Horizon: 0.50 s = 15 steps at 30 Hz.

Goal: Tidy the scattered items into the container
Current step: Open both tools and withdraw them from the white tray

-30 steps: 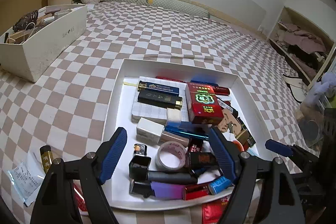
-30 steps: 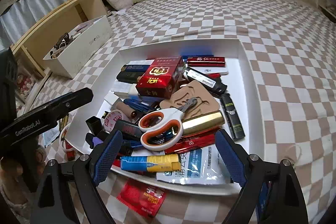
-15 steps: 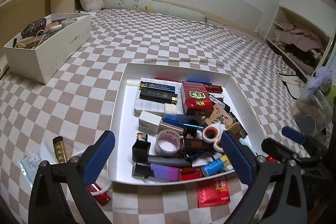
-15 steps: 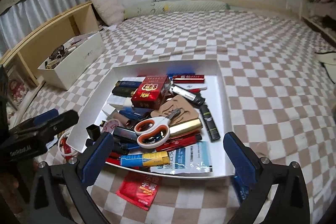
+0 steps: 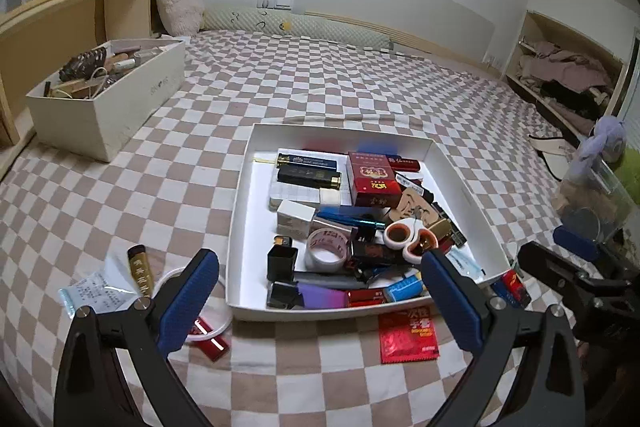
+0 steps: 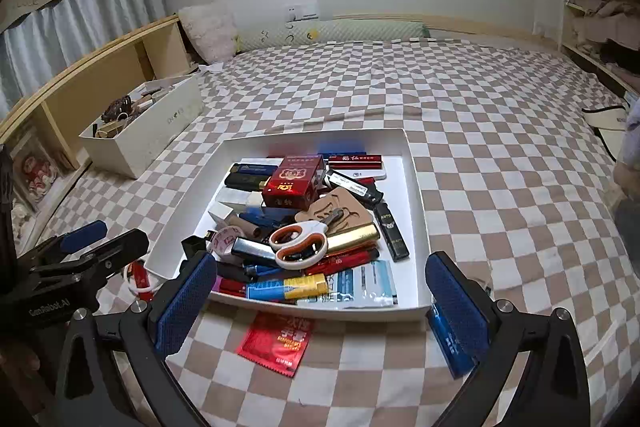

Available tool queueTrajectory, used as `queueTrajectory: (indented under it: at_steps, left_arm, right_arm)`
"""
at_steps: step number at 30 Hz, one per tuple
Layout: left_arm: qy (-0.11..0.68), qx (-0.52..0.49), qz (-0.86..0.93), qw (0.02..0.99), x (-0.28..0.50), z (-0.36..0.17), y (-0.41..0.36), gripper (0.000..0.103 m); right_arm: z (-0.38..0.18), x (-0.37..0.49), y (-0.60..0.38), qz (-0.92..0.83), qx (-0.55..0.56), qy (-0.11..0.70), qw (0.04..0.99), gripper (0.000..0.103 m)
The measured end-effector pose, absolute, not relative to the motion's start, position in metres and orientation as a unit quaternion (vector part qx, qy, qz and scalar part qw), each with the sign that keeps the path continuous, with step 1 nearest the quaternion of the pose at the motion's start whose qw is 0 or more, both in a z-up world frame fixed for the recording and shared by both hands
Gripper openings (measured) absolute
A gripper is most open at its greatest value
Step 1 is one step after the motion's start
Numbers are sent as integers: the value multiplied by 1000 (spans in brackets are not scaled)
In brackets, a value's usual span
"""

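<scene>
Foil and paper bits are what's left out on the bed, all near the tray's near edge. Going left to right: a crumpled slip (image 5: pixel 94 293), a gold-black tube (image 5: pixel 140 269), a white ring (image 5: pixel 192 301) over a red lighter (image 5: pixel 210 341), then the red sachet (image 5: pixel 408 337), and a blue pack (image 6: pixel 452 339) at the right corner. The sachet looks light, floppy and slick, so I'd pinch an edge; the tube and lighter are stiff, so I'd take them across the middle.

Left hand-held gripper (image 5: pixel 320 303) and right hand-held gripper (image 6: pixel 320 303) have both just been opening, now wide with nothing held.

The white tray (image 5: pixel 244 195) is piled with scissors (image 6: pixel 300 243), tape (image 5: pixel 328 249), a red box (image 5: pixel 372 179) and pens. The far-left box (image 5: pixel 104 119) holds odds and ends I can't make out.
</scene>
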<state>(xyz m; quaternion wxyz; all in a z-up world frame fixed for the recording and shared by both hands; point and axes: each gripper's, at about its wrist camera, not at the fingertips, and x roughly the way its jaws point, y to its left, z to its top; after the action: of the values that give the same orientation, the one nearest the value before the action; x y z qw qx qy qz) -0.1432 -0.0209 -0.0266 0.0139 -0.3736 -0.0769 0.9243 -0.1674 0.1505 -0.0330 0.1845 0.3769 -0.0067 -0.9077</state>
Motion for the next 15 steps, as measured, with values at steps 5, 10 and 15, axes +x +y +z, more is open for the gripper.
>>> queueTrajectory:
  at_steps: [5, 10, 15]
  left_arm:
    - [-73, -374, 924, 8, -133, -25, -20, 102]
    - [-66, -369, 927, 2, -123, -20, -17, 103]
    - [-65, -365, 929, 0, -112, -17, -17, 103]
  right_arm:
    - [-32, -154, 150, -907, 378, -7, 184, 103]
    - [-30, -141, 151, -910, 373, -2, 181, 103]
    - [-29, -134, 154, -911, 374, -4, 176, 103]
